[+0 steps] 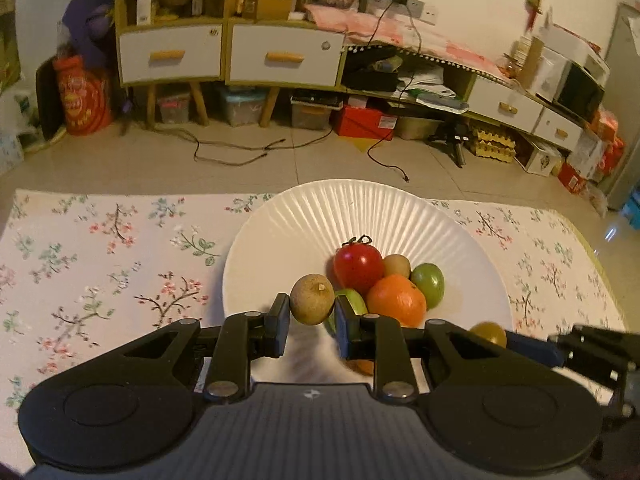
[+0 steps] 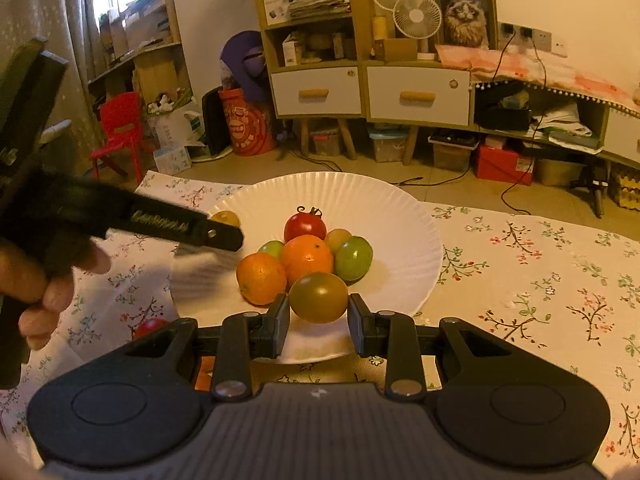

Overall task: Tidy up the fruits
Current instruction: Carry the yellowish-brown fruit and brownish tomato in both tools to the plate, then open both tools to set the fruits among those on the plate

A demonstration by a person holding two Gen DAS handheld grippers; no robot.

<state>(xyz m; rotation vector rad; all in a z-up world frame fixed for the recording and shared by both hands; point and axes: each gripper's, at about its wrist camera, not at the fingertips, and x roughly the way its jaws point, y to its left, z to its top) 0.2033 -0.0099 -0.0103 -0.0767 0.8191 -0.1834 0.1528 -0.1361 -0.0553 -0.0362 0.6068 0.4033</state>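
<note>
Over the bench: two claws are seen above a floral-print cloth point(image 2: 540, 280) spread on the bench.
Left claw point(image 1: 312, 316): clamped on a small round tan-brown fruit with a stem nub point(image 1: 312, 299), held over the near rim of the plate.
Right claw point(image 2: 319, 316): clamped on a round olive-brown tomato point(image 2: 319, 297), held above the plate's near edge.
Plate: a white fluted paper plate point(image 2: 400, 216) is set on the cloth.
Pile on plate: a red tomato with a dark stem point(image 2: 305, 227), two orange mandarins point(image 2: 307, 258), green round fruits point(image 2: 353, 258) and a small tan fruit are clustered, touching.
Off plate: a red fruit point(image 2: 150, 326) is seen on the cloth, left of the right claw.
Person: a hand point(image 2: 36, 280) is wrapped round the left claw's handle.
</note>
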